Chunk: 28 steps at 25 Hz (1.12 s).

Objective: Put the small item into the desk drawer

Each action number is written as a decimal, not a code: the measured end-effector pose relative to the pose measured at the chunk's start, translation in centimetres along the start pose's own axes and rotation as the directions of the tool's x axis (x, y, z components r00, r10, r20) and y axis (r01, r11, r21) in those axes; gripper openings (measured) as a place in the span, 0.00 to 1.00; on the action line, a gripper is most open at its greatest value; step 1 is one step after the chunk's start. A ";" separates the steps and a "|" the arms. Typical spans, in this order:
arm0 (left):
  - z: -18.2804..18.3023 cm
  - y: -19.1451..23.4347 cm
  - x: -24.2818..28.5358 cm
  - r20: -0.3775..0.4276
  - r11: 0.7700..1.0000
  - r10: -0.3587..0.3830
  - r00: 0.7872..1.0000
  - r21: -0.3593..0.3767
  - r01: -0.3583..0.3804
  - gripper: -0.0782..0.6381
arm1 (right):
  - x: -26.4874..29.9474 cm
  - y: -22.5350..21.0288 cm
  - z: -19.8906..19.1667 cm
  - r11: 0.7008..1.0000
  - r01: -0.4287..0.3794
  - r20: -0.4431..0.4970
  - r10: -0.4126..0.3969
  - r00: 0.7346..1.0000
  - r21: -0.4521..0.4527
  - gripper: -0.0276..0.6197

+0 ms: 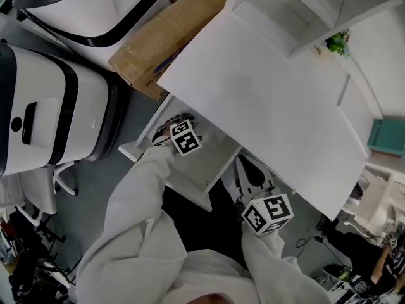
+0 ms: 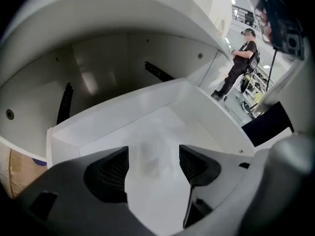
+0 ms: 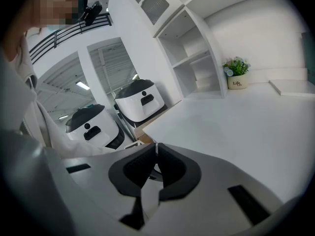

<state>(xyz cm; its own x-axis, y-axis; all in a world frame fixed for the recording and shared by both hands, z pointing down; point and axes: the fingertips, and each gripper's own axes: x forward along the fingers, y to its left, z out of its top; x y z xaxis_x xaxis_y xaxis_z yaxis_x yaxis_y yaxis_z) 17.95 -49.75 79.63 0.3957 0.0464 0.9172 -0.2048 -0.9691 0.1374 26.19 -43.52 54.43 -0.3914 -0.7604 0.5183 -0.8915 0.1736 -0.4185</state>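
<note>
The left gripper view looks down into the open drawer [image 2: 206,117], and the left hand-held gripper [image 2: 151,162] stands wide over it, its pads touching nothing. Between the jaws, against the drawer's white floor, shows the small item [image 2: 147,154], pale and blurred. It appears to be inside the drawer, but I cannot tell whether it lies flat on the floor or has not settled. The right hand-held gripper [image 3: 156,156] has its jaws pressed together with nothing between them, and in the head view it sits at the near edge of the table [image 1: 266,106], beside the drawer.

The main risk, as I judge it, is to the item itself. It looks light and nearly the colour of the drawer, so it is easy to lose sight of. A jaw dragged low on the way out could sweep it along or flick it over the drawer's wall.

The second risk is the table's overhang. The left hand-held gripper works under that edge, and lifting it straight up could knock it against the underside.

The drawer stands open near the person's body. A hasty push could pinch a jaw inside or slide the item to the back.
</note>
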 end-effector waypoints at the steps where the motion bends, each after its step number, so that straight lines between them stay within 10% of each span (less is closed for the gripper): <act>1: 0.1 -0.1 -0.6 0.003 1.000 -0.013 1.000 -0.004 0.013 0.55 | -0.1 0.2 0.2 1.000 -0.004 0.009 0.004 1.000 -0.002 0.10; 19: 1.0 -5.0 -13.4 0.129 0.997 -0.062 0.990 -0.035 0.067 0.55 | -3.1 4.5 2.0 1.000 -0.002 0.156 0.003 0.988 -0.004 0.10; 28: 1.5 -6.1 -20.4 0.358 0.984 0.002 0.934 -0.169 0.062 0.55 | -4.8 6.6 2.2 1.000 0.024 0.221 -0.020 0.975 -0.015 0.10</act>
<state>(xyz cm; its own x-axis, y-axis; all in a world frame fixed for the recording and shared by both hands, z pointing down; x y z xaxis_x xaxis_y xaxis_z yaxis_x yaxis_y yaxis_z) 12.43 -45.12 59.54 0.6893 -0.0455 0.7230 -0.3283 -0.9093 0.2557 22.67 -40.11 47.58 -0.3136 -0.8830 0.3491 -0.9040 0.1651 -0.3945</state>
